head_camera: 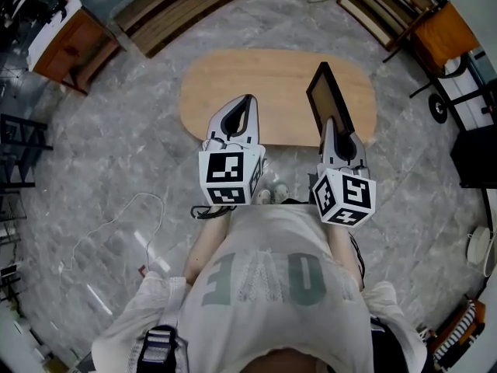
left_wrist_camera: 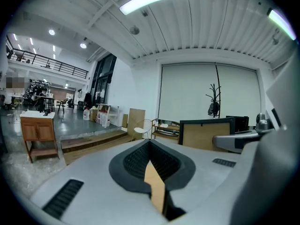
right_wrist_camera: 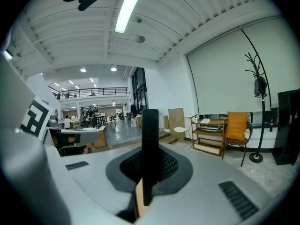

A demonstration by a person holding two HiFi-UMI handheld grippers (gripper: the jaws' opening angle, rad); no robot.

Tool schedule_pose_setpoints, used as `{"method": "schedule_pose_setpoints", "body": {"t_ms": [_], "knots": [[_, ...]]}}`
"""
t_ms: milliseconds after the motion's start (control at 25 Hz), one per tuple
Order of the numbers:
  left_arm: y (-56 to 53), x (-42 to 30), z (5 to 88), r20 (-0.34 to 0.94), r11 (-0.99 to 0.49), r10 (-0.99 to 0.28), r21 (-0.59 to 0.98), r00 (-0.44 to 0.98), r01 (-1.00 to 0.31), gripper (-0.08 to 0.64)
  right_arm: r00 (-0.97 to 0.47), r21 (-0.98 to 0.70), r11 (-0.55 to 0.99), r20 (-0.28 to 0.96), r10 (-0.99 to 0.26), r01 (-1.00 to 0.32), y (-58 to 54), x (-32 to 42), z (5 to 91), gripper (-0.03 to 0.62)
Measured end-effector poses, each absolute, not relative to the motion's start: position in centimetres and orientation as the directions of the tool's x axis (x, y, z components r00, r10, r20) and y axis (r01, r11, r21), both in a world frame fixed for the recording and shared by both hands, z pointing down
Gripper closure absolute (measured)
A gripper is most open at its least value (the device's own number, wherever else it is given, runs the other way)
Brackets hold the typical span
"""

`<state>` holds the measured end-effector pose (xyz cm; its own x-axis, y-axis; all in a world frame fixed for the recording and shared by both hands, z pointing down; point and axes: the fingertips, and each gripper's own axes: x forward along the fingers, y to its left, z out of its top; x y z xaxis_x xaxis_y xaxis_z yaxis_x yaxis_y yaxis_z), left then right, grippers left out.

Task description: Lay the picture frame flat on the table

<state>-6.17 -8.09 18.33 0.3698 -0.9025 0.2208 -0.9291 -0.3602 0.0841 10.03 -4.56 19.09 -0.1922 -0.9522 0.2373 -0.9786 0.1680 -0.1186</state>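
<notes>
A black picture frame (head_camera: 324, 93) with a brown board face stands on edge at the right end of the oval wooden table (head_camera: 264, 80). My right gripper (head_camera: 328, 124) is shut on its near edge. In the right gripper view the frame (right_wrist_camera: 150, 139) rises as a dark vertical bar from between the jaws of my right gripper (right_wrist_camera: 149, 168). My left gripper (head_camera: 248, 102) hovers over the table's near edge, left of the frame, shut with nothing in it. The left gripper view shows my left gripper (left_wrist_camera: 150, 145) with its tips together, and the frame (left_wrist_camera: 206, 134) off to the right.
The table's left half is bare wood. A marble floor surrounds it, with a white cable (head_camera: 116, 216) at the left. A wooden cabinet (head_camera: 66, 41) stands far left, an orange chair (head_camera: 446, 33) far right, and a low wooden platform (head_camera: 186, 10) behind.
</notes>
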Motion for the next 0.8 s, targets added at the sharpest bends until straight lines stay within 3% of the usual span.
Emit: {"method": "schedule_pose_setpoints", "body": {"t_ms": [800], "knots": [[-8.7,-3.5,16.8,0.202,-0.328,-0.921,0.066,0.334,-0.942,0.552,-0.258,-0.123,0.236,0.213,-0.942,-0.964,-5.6,11.8,18.5,0.575]]}}
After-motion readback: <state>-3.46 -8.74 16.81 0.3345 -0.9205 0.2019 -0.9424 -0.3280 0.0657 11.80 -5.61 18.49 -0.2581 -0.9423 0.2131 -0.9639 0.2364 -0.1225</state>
